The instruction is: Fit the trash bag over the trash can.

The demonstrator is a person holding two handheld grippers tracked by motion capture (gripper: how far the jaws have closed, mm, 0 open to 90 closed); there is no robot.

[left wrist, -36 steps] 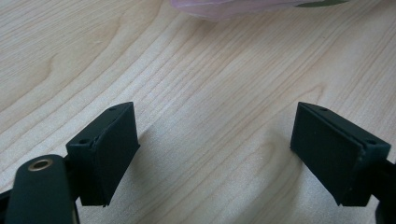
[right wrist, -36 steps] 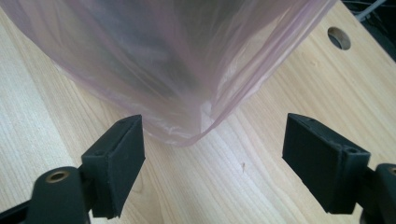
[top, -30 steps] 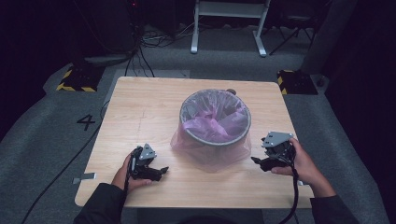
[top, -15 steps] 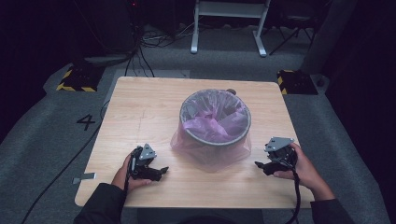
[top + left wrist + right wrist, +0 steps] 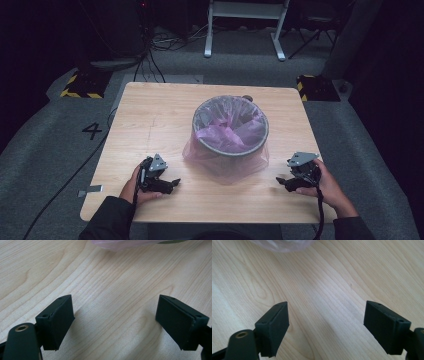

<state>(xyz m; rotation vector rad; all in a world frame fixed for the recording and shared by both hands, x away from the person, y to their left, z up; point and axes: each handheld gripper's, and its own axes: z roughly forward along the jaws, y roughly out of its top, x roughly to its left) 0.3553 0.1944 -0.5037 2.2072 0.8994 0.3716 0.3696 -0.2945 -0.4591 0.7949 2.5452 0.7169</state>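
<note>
Two grippers, the left gripper and the right gripper, rest released and empty beside the bin with its pink bag, one on each side.

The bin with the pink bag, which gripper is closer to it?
Left, but only just. The left gripper sits low left of the bin, the right gripper low right; neither touches its pink bag.

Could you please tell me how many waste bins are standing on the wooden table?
1: a round grey metal bin lined with a translucent pink plastic bag, mid-table between the left gripper and right gripper.
</note>
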